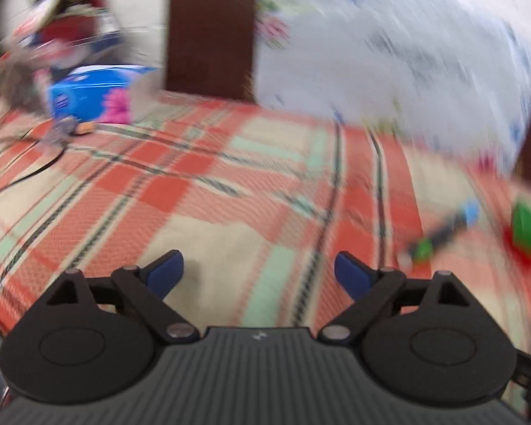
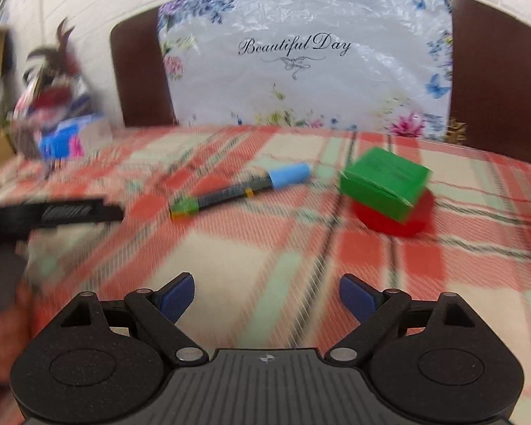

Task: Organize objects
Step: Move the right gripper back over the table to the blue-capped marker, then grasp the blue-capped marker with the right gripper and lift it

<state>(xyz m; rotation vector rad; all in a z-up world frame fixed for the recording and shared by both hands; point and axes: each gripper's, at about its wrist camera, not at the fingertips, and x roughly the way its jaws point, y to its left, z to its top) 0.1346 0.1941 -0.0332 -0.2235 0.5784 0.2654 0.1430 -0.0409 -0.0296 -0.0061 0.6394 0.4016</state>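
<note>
Marker [image 2: 240, 191] first, by my reading: a light, stiff, smooth barrel with a pale blue cap, lying flat on the plaid-covered bed [image 2: 265, 248] around the middle, toward the headboard edge. It could roll or slip, so a hold across the dark mid-barrel looks safest. Just to its right, apart from it, a green box [image 2: 384, 182] rests tilted on a red disc [image 2: 403, 221]; it looks like thin card, light and crushable, best pinched across its flat sides. Both the left gripper [image 1: 259, 272] and the right gripper [image 2: 267, 295] have their fingers wide apart, with nothing between them.
</note>
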